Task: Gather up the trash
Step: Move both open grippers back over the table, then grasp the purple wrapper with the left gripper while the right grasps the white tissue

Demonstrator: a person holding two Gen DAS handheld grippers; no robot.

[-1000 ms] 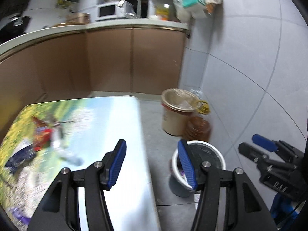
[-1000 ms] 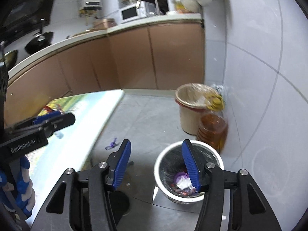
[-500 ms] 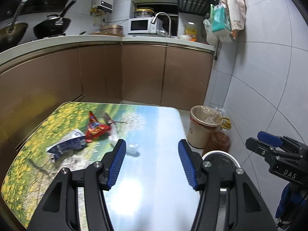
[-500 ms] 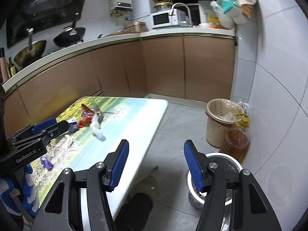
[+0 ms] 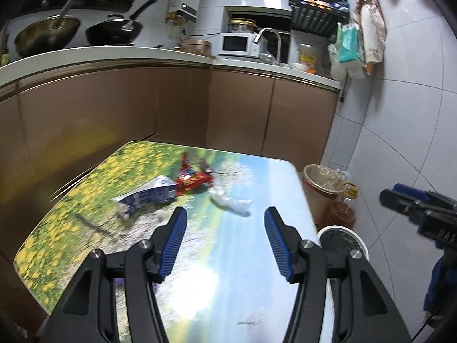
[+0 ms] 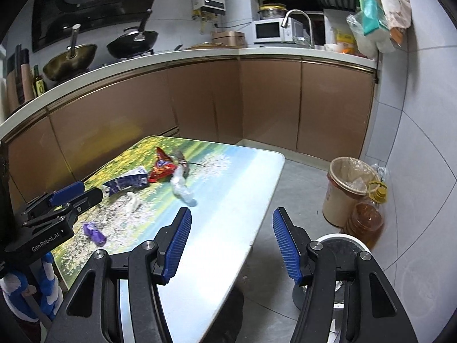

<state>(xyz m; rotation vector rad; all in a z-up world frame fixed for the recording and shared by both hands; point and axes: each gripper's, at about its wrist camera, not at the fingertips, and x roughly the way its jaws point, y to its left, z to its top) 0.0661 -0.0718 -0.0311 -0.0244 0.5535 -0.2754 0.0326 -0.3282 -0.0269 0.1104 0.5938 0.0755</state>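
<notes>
Left wrist view looks down over a table [image 5: 257, 285] printed with a flower-meadow scene, with the left claw [image 5: 225, 241] at 6 o'clock, its blue pads spread apart and nothing between them. Trash lies in a loose cluster toward 11 o'clock of that claw: a blue and white carton [image 5: 145, 195] on its side, a red snack wrapper [image 5: 191, 178] touching its far end, and a crumpled clear plastic bag [image 5: 230, 200] just to the right. Right wrist view shows the right claw [image 6: 231, 243] likewise parted and empty, hanging over the table's near right edge. From here a white crumpled tissue [image 6: 132, 201] sits near the carton [image 6: 125, 184], and a purple wrapper [image 6: 94, 231] lies at 9 o'clock beside the left claw [image 6: 72, 197]. On the floor at 3 o'clock stands a white bin [image 6: 340, 245] with a dark liner, with a beige lined bucket [image 6: 347, 191] and an amber oil jug [image 6: 365, 220] just behind it against the tiled wall.
</notes>
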